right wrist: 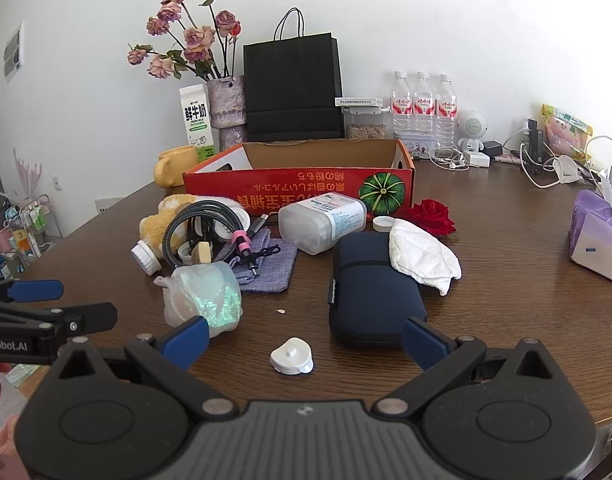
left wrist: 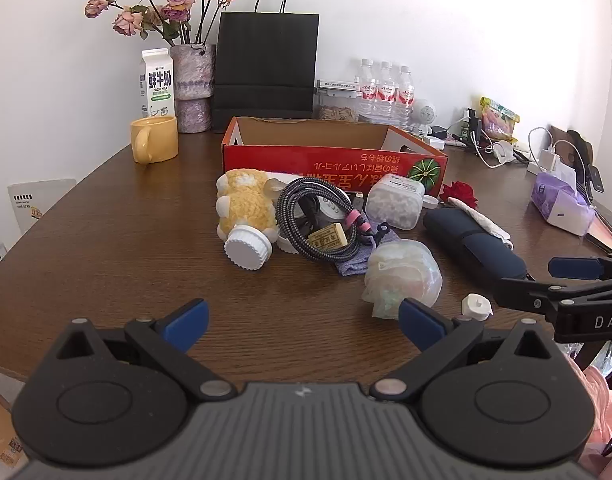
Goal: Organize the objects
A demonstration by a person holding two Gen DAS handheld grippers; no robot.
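Both the left hand-held gripper [left wrist: 304, 326] and the right hand-held gripper [right wrist: 306, 336] are held fully wide above the brown bench [left wrist: 106, 240] with nothing gripped or touched, while the cluttered objects, among them a coiled braided cable [left wrist: 306, 216] and a navy pouch [right wrist: 369, 284], are left lying before the red cardboard box [left wrist: 333, 160].

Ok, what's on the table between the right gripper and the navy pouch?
Bare wood. In the right wrist view the right gripper, jaws open, has only the small white cap beneath it, left of the navy pouch.
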